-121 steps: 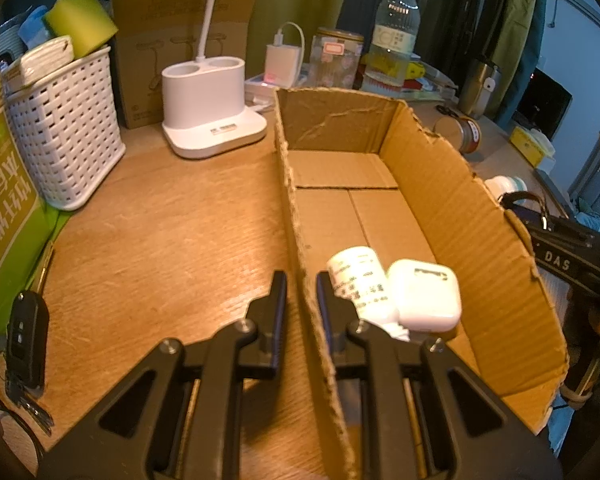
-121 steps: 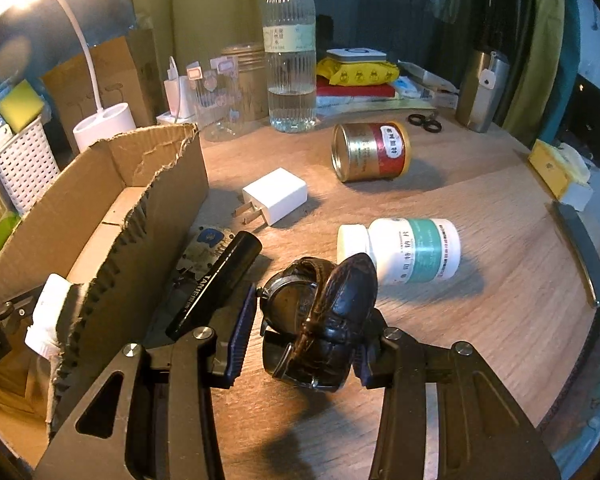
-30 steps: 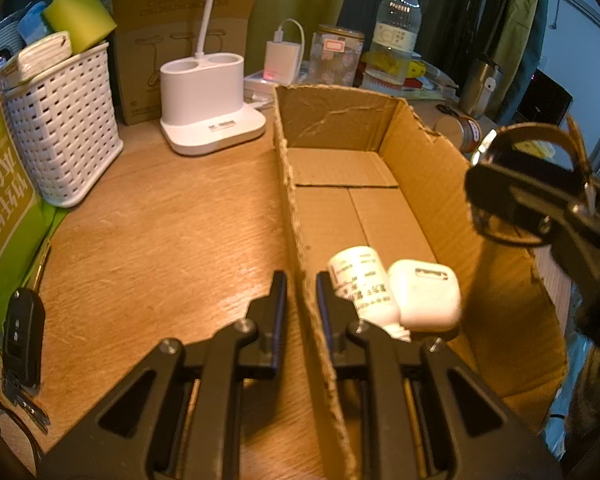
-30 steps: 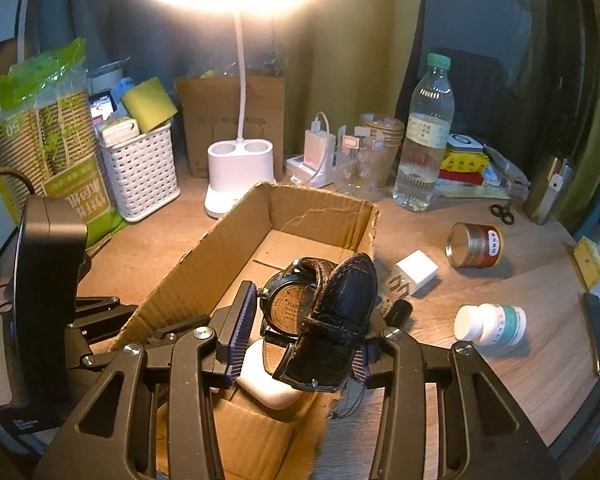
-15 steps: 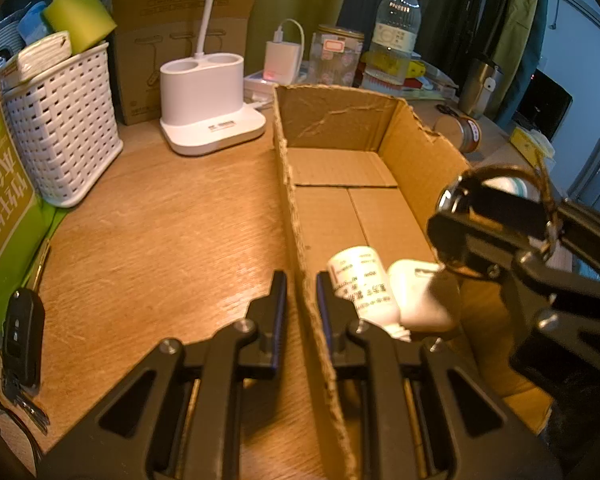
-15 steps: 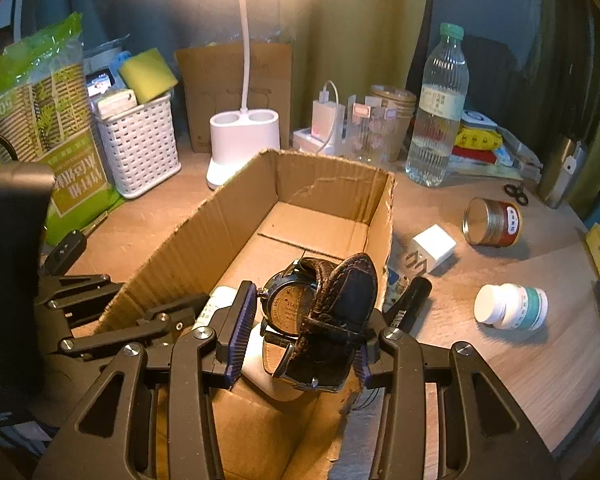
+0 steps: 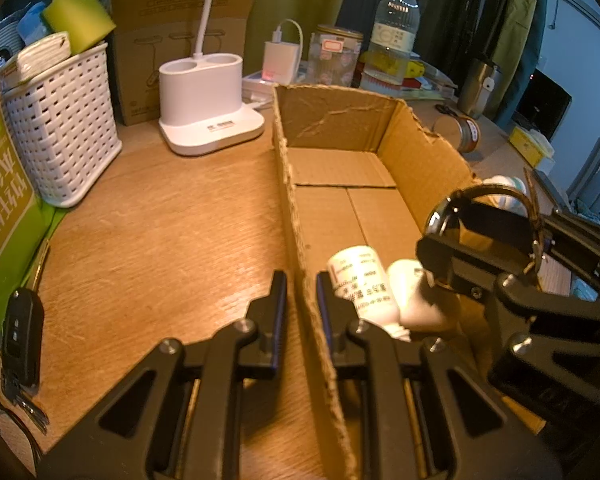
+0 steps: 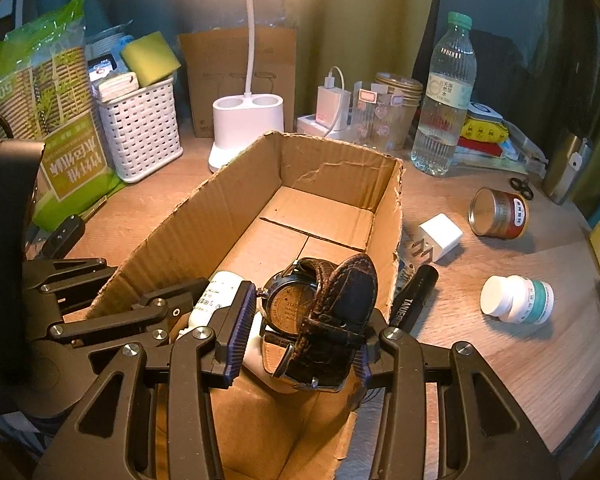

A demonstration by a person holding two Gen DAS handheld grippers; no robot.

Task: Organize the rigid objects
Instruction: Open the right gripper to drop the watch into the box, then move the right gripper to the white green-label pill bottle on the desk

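Observation:
An open cardboard box (image 8: 332, 164) (image 7: 420, 160) lies on the wooden desk. My left gripper (image 7: 302, 300) is shut on the box's near side wall, one finger inside and one outside. My right gripper (image 8: 304, 320) (image 7: 488, 248) is shut on a wristwatch with a dark leather strap (image 8: 324, 312) (image 7: 480, 216), held over the near end of the box. Inside the box lie a white pill bottle (image 7: 360, 284) (image 8: 216, 296) and a white earbud case (image 7: 412, 300), partly hidden under the watch.
On the desk right of the box lie a white charger plug (image 8: 440, 238), a black tube (image 8: 414, 296), a white bottle with a teal label (image 8: 516, 300) and a gold tin (image 8: 498, 212). A lamp base (image 7: 208, 108), white basket (image 7: 60, 132), water bottle (image 8: 446, 96) and car key (image 7: 20, 332) stand around.
My right gripper has carried the watch from above the box's right wall down and inward, over the case and bottle. The left gripper has kept its hold on the wall.

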